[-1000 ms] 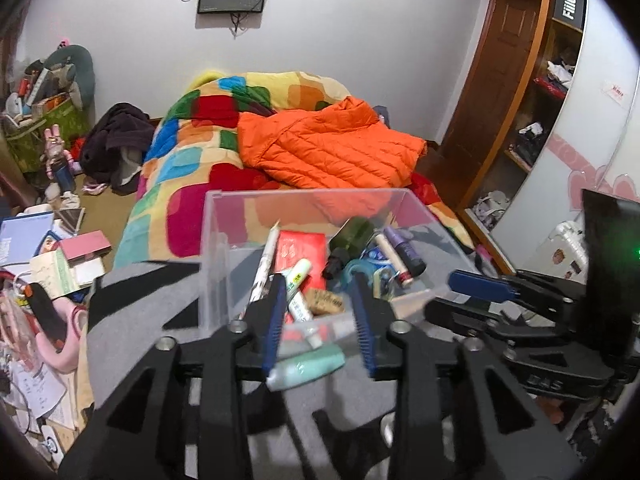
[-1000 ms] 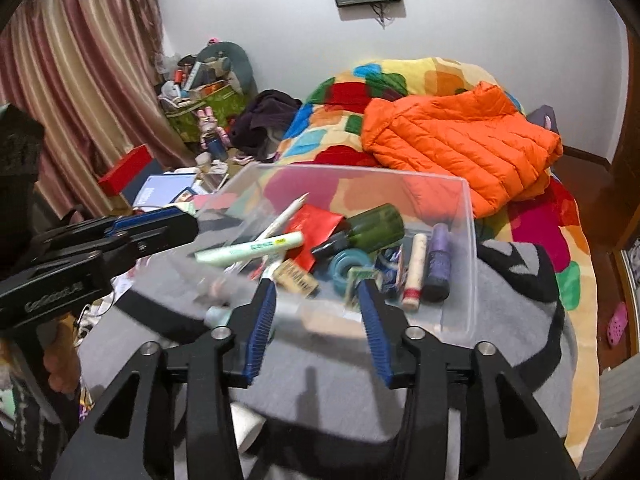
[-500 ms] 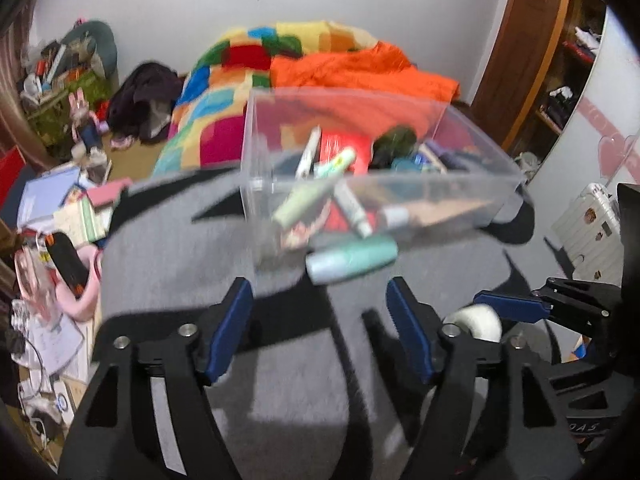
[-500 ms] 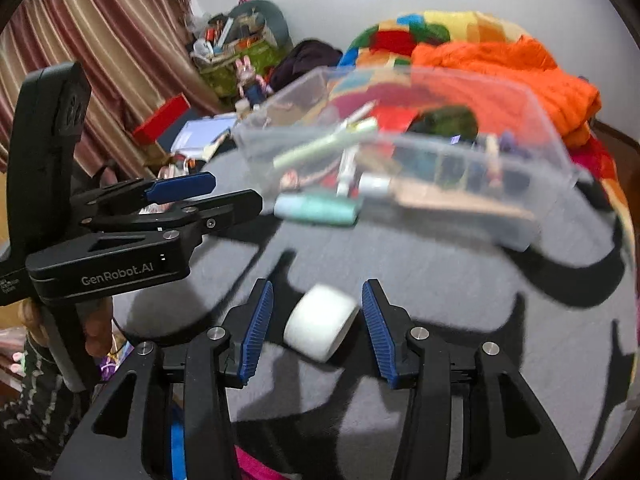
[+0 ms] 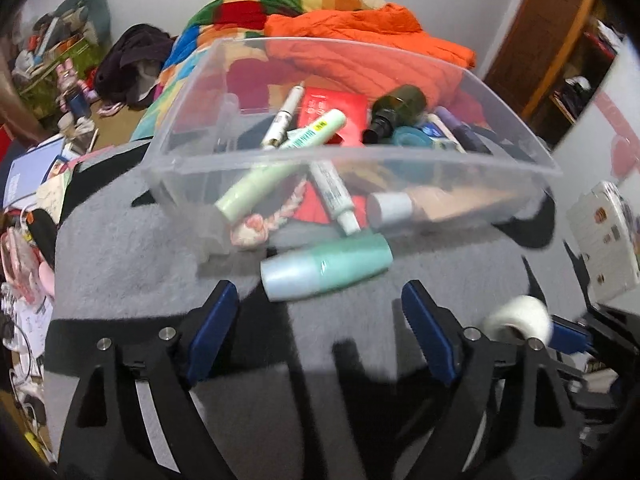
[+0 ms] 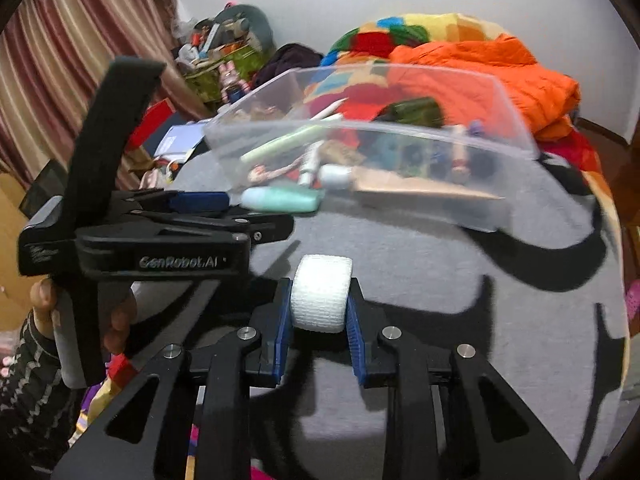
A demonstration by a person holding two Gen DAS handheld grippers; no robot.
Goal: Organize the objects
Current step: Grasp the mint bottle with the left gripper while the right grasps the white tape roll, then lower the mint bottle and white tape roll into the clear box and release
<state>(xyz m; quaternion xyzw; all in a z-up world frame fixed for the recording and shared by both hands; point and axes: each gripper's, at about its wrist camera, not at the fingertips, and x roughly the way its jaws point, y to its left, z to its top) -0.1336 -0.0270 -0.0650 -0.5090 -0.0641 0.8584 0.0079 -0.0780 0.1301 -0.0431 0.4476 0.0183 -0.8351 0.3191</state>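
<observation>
A clear plastic bin (image 5: 360,164) holding several tubes, bottles and a red packet stands on the grey blanket; it also shows in the right wrist view (image 6: 500,200). A mint-green bottle (image 5: 326,268) lies on the blanket just in front of the bin, also in the right wrist view (image 6: 280,199). My left gripper (image 5: 320,320) is wide open and empty, just short of the bottle. My right gripper (image 6: 318,308) is shut on a white bandage roll (image 6: 321,292), seen at the right in the left wrist view (image 5: 518,318).
The grey blanket (image 6: 460,300) covers the work surface. An orange jacket (image 5: 372,44) lies on the colourful bed behind the bin. Clutter and books (image 5: 32,176) lie at the left. A white device (image 5: 604,240) stands at the right.
My right gripper has closed on the white roll. My left gripper has opened wide and come closer to the mint bottle. Both views have tilted down from the bin toward the blanket.
</observation>
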